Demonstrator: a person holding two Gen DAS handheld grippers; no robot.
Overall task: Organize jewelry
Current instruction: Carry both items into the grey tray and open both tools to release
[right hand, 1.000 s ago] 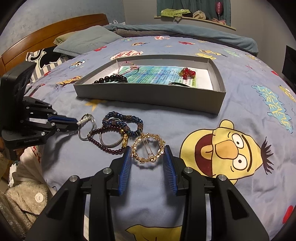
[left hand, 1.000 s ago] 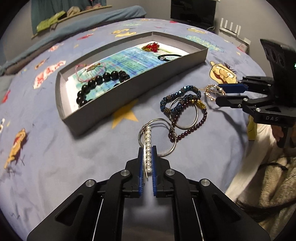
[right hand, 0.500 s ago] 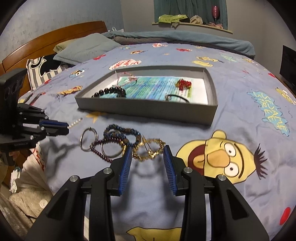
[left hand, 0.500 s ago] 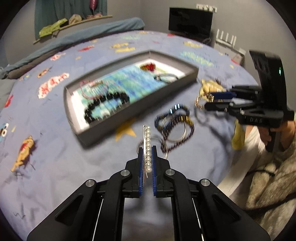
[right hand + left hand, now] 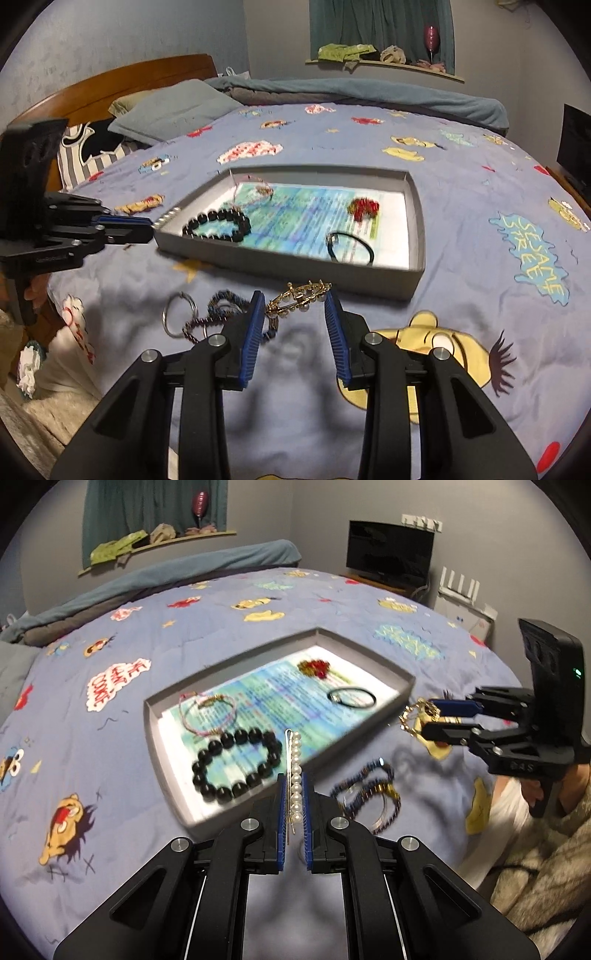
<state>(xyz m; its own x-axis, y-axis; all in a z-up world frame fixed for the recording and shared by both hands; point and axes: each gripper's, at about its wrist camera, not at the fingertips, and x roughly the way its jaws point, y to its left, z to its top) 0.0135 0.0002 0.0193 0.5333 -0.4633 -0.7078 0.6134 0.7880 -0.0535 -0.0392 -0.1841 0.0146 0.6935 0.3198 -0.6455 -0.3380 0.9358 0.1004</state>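
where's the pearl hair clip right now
The pearl hair clip is pinched in the left gripper, held up over the near edge of the grey tray, beside the black bead bracelet.

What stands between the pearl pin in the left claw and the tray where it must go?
Nothing visible does. The left claw holds the pearl pin above the near wall of the tray, its tip already over the inside. The black bead bracelet lies just left of that spot, so the pin could land on it.
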